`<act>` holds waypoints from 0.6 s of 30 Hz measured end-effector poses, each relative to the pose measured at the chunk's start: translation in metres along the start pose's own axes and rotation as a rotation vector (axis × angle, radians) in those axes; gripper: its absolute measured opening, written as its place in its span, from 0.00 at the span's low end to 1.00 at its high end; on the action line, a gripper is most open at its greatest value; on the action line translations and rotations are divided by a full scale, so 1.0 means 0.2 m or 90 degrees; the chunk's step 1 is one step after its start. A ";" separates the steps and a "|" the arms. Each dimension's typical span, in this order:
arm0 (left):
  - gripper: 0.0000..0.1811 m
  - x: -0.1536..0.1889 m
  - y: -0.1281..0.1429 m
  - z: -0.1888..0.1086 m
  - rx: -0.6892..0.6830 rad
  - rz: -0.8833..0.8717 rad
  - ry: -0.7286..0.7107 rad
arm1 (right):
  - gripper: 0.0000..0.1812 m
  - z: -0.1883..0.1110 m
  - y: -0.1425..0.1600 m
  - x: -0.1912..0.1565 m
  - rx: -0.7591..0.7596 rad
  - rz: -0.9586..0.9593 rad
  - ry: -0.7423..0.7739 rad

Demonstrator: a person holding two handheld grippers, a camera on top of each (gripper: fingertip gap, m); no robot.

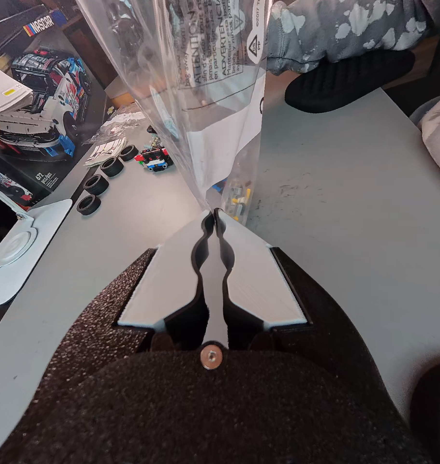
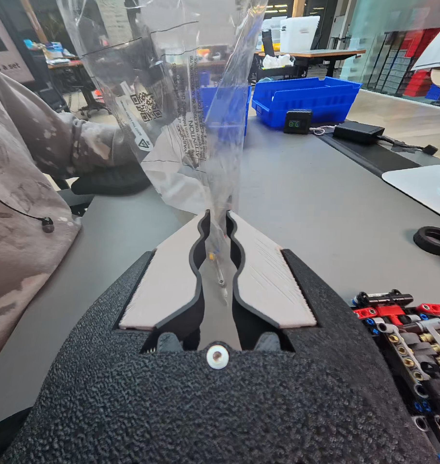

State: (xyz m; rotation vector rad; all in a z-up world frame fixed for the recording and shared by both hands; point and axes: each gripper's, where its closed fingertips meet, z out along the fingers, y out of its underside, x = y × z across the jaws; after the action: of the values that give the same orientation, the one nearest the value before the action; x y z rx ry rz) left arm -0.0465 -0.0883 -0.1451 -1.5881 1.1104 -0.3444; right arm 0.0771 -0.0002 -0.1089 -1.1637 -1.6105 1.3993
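left wrist view: my left gripper (image 1: 214, 213) pinches the clear plastic bag (image 1: 201, 100) (small parts inside) over the bench (image 1: 339, 226); my right gripper (image 2: 218, 216) clamps its bunched plastic too.

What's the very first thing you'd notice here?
A big clear plastic bag stands up in the middle, pinched at its bottom by the left tongs, with the right tongs around it too. Four little black tyres line up on the grey table to the left.

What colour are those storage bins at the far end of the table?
Bright blue. The storage bins show best in the right wrist view, behind the clear plastic bag.
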 end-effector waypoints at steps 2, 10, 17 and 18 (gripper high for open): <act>0.00 -0.02 0.01 0.00 -0.001 -0.011 -0.007 | 0.01 0.00 0.00 -0.01 0.002 -0.010 0.001; 0.21 -0.26 -0.12 -0.33 0.068 -0.246 -0.120 | 0.00 0.03 -0.03 0.00 0.010 -0.038 0.073; 0.21 -0.51 0.16 -1.78 -0.020 -0.555 -0.811 | 0.00 0.07 -0.04 0.06 0.001 -0.036 0.148; 0.28 -0.46 0.27 -1.96 -0.071 -0.612 -0.879 | 0.00 0.07 -0.03 0.07 -0.004 -0.038 0.158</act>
State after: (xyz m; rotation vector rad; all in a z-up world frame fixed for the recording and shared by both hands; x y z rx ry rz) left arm -0.4003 -0.2509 -0.0286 -1.7988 -0.7182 0.2390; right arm 0.0577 0.0068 -0.1052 -1.2304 -1.4628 1.1637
